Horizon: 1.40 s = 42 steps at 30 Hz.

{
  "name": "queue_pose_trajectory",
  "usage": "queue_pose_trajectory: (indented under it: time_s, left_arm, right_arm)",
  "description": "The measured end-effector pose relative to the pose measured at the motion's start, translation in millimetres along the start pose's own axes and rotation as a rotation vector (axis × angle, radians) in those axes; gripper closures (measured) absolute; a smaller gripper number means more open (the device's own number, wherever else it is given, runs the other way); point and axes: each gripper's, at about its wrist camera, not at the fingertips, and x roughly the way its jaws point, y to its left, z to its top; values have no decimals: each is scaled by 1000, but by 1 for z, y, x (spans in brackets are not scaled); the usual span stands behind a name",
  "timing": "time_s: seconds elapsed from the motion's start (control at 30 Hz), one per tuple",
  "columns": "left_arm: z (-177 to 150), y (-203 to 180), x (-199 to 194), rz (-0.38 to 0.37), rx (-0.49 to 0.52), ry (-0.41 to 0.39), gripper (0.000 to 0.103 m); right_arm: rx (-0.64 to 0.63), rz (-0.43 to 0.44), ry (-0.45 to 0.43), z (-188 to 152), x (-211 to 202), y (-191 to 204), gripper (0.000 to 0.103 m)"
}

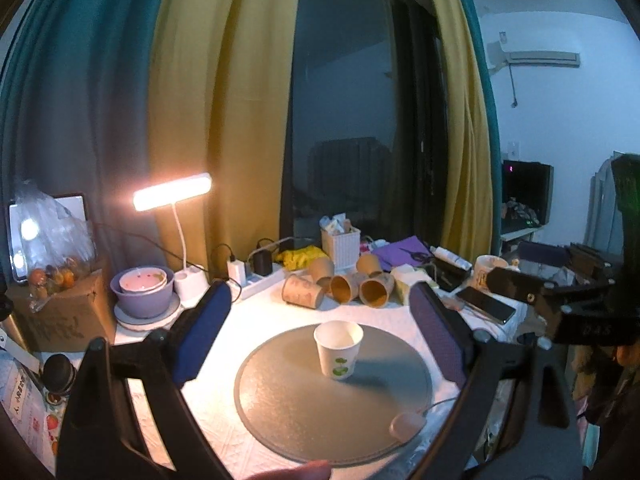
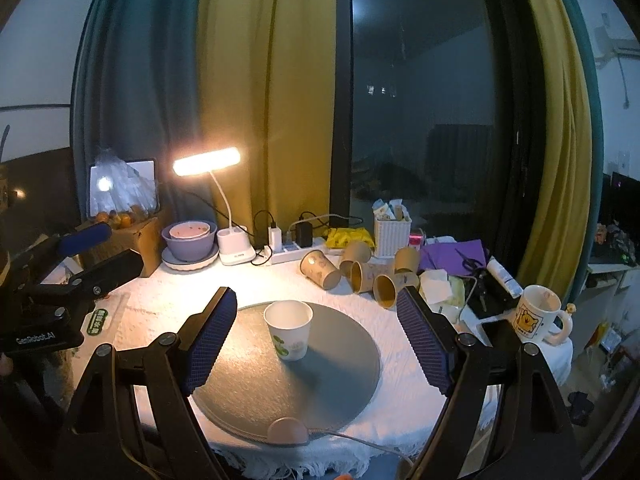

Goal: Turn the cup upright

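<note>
Both pairs of fingers stand spread wide with nothing between them: the left gripper (image 1: 320, 320) and the right gripper (image 2: 316, 340) each frame the white paper cup (image 1: 339, 350) without touching it. That cup (image 2: 289, 335) stands upright, mouth up, on the round grey mat (image 2: 248, 384), toward the mat's far half, apart from every pad. The lower ends of both tools are cut off by the picture edge, and whatever is printed on the cup is too small to read.

Around the cup the mat lies bare on all sides, and past its rim the white cloth (image 1: 224, 440) runs to a fringed table edge, seen only from the right wrist. Brown cups (image 1: 340, 286) lie tipped over in a cluster behind the mat.

Only the right wrist shows the cartoon mug (image 2: 538, 314) clearly; each view catches the other tool at its side. A lit desk lamp (image 1: 172, 192) glares at the left.
</note>
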Motion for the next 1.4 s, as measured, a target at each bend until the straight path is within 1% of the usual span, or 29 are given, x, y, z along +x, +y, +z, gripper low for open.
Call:
queue_pose_trajectory:
  time_s: [0.37,0.8,1.4]
  left_arm:
    - [6,19,-21,29,-42,-46,12]
    - [1,39,-24,41,-95,-36,12]
    - [-2,34,-21,28,-89,-27,12]
  right_arm:
    - [-20,6,-24,6,-9,7,18]
    - [-41,27,-6,7,-2,21,18]
    - [-44,32,7,5,3,22,18]
